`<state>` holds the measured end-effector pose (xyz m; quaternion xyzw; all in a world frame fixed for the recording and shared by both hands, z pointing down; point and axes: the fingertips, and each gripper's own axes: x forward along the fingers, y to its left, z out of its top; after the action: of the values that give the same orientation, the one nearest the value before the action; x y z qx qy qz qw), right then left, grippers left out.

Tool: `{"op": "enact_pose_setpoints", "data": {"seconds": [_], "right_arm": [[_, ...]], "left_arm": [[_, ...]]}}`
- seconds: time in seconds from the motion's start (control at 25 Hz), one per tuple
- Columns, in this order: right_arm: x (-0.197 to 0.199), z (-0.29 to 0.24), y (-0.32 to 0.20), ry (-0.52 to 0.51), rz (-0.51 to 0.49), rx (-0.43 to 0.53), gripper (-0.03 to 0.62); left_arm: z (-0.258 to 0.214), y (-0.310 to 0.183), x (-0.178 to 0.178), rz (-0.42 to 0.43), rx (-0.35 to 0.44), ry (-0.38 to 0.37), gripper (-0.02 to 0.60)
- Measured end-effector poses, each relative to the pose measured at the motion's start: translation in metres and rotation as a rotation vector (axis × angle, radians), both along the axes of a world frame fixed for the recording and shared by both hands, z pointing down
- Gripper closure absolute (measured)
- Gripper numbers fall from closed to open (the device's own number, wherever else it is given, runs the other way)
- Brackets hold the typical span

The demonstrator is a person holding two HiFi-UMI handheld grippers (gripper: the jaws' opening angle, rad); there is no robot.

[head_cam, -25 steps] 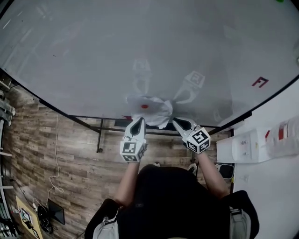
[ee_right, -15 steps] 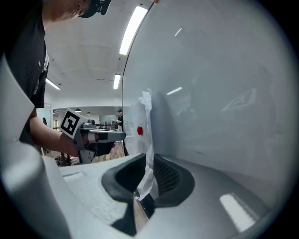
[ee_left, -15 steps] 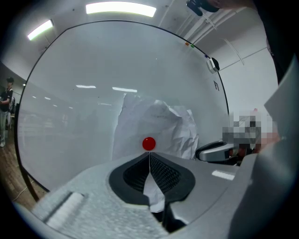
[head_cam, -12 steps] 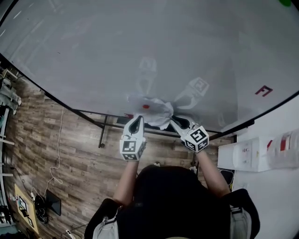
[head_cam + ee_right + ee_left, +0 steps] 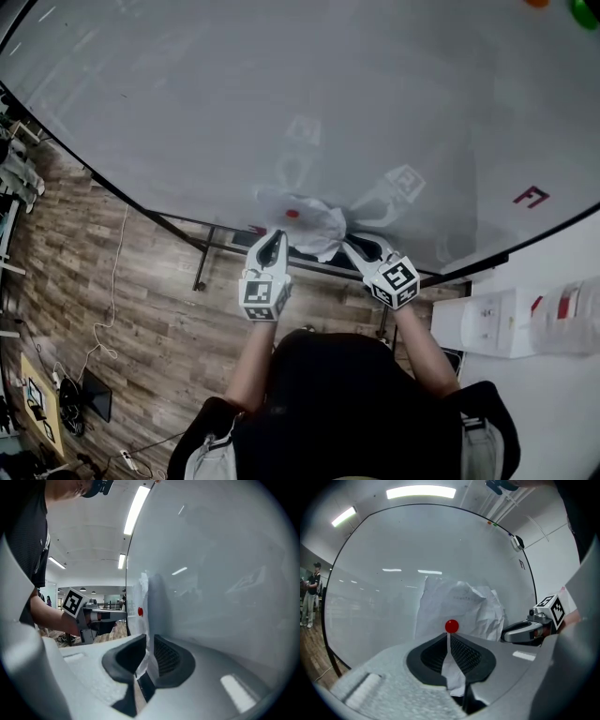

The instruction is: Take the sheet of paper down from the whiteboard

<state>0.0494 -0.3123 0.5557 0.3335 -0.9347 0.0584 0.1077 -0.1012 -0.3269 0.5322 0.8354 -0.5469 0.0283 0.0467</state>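
Paper (image 5: 314, 225) pinched tightly in both closed hand-held grippers (image 5: 274, 237) (image 5: 349, 246).

A wooden floor (image 5: 141, 281) lies below, and ceiling light strips (image 5: 421, 492) glow overhead.

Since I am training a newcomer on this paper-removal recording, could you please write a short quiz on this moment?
1. True or false: the left gripper is open and empty.
2. What sits on the crumpled sheet of paper against the whiteboard? A) a red magnet B) a strip of tape C) a blue clip
3. Fill in: the right gripper has its jaws closed on the sheet's ____.

Key: 1. False: its jaws are shut on the edge of the sheet. 2. A. 3. edge.
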Motion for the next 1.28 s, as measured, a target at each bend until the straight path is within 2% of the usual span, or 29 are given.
{"op": "enact_pose_setpoints", "data": {"seconds": [0.2,0.32,0.48,0.64,0.96,1.28], "right_arm": [[-0.004,-0.002,0.000,-0.014,-0.029,0.002,0.519],[-0.011,-0.005,-0.003,-0.015,-0.041,0.009,0.514],[-0.018,-0.010,-0.004,-0.044,-0.067,0.013,0.515],[-0.021,-0.013,-0.001,-0.073,-0.088,0.006,0.587],[-0.019,-0.013,-0.001,-0.083,-0.100,-0.007,0.589],[-0.024,-0.011,0.001,-0.086,-0.116,-0.022,0.589]], "left_arm": [[0.000,-0.002,0.004,0.003,0.001,-0.006,0.560],[-0.001,-0.005,0.005,0.001,0.000,-0.018,0.485],[-0.004,-0.009,0.006,0.002,0.013,-0.027,0.459],[-0.005,-0.013,0.007,0.007,0.015,-0.039,0.434],[-0.006,-0.022,0.017,0.018,0.020,-0.032,0.425],[-0.008,-0.031,0.019,-0.009,0.018,-0.030,0.423]]}}
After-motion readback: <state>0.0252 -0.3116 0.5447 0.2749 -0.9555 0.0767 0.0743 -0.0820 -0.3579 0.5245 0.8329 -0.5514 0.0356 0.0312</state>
